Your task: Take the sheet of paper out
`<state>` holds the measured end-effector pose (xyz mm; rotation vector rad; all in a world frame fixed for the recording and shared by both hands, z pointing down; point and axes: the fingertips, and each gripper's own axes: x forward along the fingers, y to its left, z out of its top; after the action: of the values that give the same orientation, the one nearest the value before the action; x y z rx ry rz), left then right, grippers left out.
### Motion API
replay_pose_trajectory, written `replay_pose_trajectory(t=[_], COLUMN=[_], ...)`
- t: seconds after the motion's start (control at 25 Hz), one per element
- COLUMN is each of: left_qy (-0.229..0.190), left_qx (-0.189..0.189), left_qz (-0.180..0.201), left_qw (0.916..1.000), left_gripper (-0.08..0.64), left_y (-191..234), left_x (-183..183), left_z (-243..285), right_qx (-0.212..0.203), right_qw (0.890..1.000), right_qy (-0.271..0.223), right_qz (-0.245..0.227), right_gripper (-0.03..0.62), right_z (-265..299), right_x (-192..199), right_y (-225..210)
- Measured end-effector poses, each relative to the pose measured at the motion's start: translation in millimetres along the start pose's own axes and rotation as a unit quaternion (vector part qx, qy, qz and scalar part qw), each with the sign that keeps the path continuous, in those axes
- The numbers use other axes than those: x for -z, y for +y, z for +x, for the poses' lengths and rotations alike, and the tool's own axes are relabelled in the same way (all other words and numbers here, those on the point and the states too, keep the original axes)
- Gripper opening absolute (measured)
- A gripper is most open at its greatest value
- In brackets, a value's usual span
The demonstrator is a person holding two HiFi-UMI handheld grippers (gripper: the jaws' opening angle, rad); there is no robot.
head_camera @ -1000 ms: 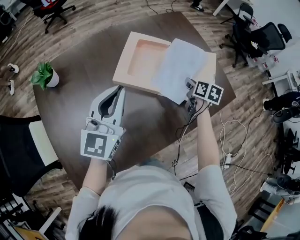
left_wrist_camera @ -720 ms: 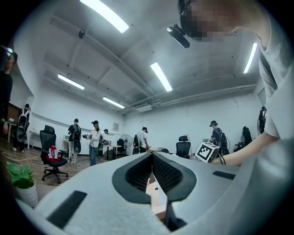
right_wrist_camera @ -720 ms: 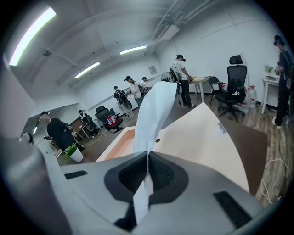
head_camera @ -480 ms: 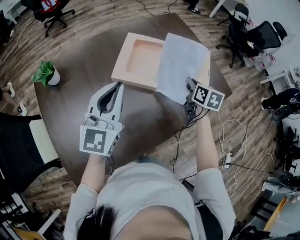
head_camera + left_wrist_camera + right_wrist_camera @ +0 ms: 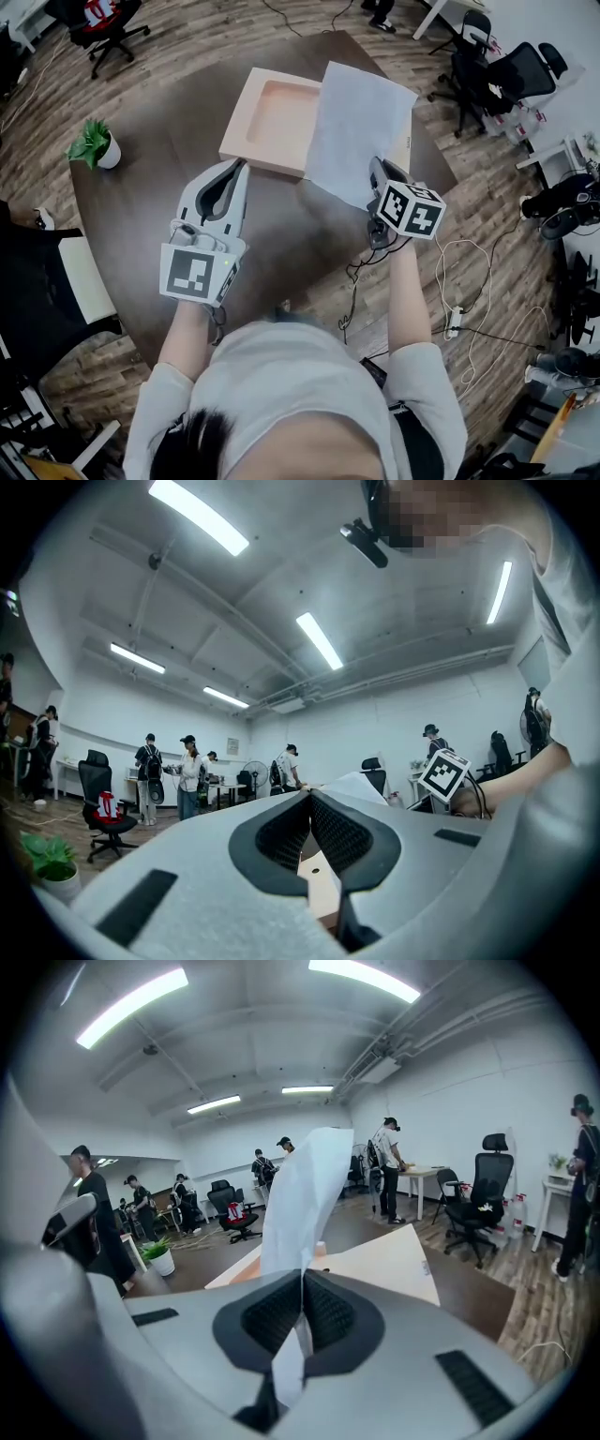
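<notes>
1. Sheet of paper (image 5: 361, 131): lifted higher since earlier, now over the right half of the shallow box (image 5: 267, 117).
2. Right gripper (image 5: 376, 170): pinching the sheet's near edge.
3. Left gripper (image 5: 241, 170): jaws pressed together, empty.

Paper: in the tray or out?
Out: paper stands raised above the tray, its corner pinched in the right gripper.

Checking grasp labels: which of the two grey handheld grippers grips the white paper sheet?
The right gripper, jaws shut on the white paper sheet; the left gripper is shut on nothing.
</notes>
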<state>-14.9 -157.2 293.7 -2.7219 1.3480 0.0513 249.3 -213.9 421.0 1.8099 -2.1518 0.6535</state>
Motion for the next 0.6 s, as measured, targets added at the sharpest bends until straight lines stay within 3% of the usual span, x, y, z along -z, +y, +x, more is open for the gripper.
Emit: replay_pose_trajectory(t=[0.6], left_qy=[-0.009], left_qx=[-0.003], left_qz=[0.005], left_qw=[0.9999], left_gripper=[0.009], left_y=[-14.3], left_x=[-11.9], left_z=[-5.9], right_qx=[0.014], right_qw=[0.996], right_qy=[-0.066], right_qz=[-0.063], right_gripper=[0.014], right_z=[-60.1], right_x=[-18.1], right_y=[21.7])
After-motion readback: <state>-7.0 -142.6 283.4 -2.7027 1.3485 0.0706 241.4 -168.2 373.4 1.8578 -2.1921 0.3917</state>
